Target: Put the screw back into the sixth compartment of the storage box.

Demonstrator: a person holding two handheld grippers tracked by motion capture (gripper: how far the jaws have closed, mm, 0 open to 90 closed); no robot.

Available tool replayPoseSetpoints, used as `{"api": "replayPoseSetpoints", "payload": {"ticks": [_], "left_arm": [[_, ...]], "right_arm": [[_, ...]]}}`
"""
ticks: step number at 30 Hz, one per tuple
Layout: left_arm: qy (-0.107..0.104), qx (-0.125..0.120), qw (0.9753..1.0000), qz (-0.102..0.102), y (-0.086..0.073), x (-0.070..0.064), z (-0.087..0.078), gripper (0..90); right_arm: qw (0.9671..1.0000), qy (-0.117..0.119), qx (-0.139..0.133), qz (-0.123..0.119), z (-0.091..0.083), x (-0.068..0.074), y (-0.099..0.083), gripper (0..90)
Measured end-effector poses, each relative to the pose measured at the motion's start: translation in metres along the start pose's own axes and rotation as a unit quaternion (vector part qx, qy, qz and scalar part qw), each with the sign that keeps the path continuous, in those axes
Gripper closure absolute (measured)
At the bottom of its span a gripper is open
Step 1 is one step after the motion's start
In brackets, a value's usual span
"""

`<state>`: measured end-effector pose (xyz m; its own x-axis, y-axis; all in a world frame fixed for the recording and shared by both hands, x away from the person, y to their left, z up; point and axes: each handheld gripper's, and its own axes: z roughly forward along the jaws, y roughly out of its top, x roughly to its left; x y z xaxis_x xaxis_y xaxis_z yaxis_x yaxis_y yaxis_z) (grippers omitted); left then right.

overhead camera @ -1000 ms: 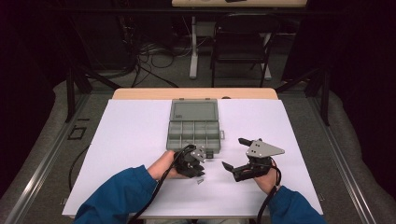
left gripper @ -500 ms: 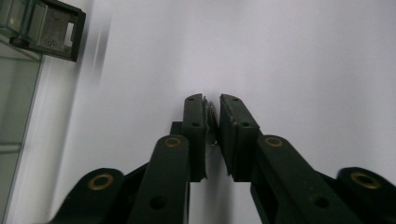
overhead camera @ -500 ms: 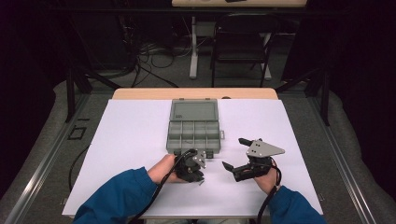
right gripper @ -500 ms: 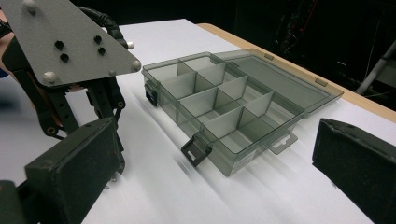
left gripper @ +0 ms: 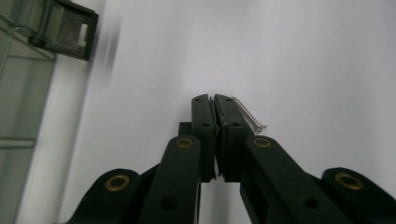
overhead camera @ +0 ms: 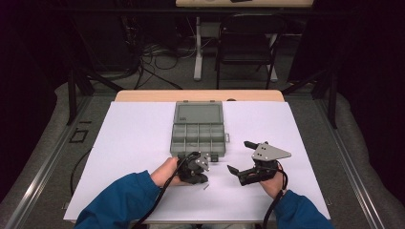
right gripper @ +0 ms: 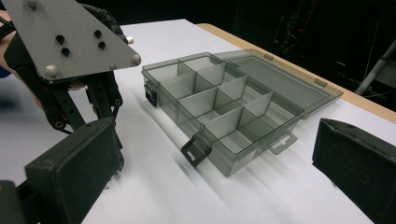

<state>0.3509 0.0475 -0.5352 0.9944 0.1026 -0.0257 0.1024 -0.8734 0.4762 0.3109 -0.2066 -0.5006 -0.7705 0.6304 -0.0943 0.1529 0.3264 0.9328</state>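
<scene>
Your left gripper [left gripper: 215, 100] is closed beside a loose screw [left gripper: 247, 115] on the table, not gripping it, so it still needs picking up for the open box [overhead camera: 198, 129].

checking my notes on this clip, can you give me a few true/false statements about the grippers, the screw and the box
1. The left gripper has its jaws closed together. True.
2. The screw is clamped between those jaws. False: it lies beside the outer face of one jaw, on the white table cover.
3. The right gripper is shut. False: its jaws stand wide apart.
4. The compartment box has its lid open. True: the lid lies back flat behind the compartments.
5. The box's compartments are full of screws. False: those that show in the right gripper view look empty.
</scene>
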Motion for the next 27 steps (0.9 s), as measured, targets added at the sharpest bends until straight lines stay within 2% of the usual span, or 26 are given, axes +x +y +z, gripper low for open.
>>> {"api": "replayPoseSetpoints", "payload": {"ticks": [7, 9, 27], "left_arm": [[0.014, -0.012, 0.9998, -0.012, -0.003, 0.007, -0.008, 87.6], [0.016, -0.009, 0.9997, -0.014, -0.004, 0.008, -0.01, 87.6], [0.029, -0.018, 0.9989, -0.032, -0.012, 0.02, -0.02, 87.6]], "right_arm": [[1.0, -0.001, -0.001, 0.0, 0.0, 0.0, 0.0, 0.0], [1.0, -0.002, -0.002, 0.001, -0.001, 0.0, 0.0, 0.0], [1.0, -0.002, -0.003, -0.001, 0.0, 0.0, 0.0, 0.0]]}}
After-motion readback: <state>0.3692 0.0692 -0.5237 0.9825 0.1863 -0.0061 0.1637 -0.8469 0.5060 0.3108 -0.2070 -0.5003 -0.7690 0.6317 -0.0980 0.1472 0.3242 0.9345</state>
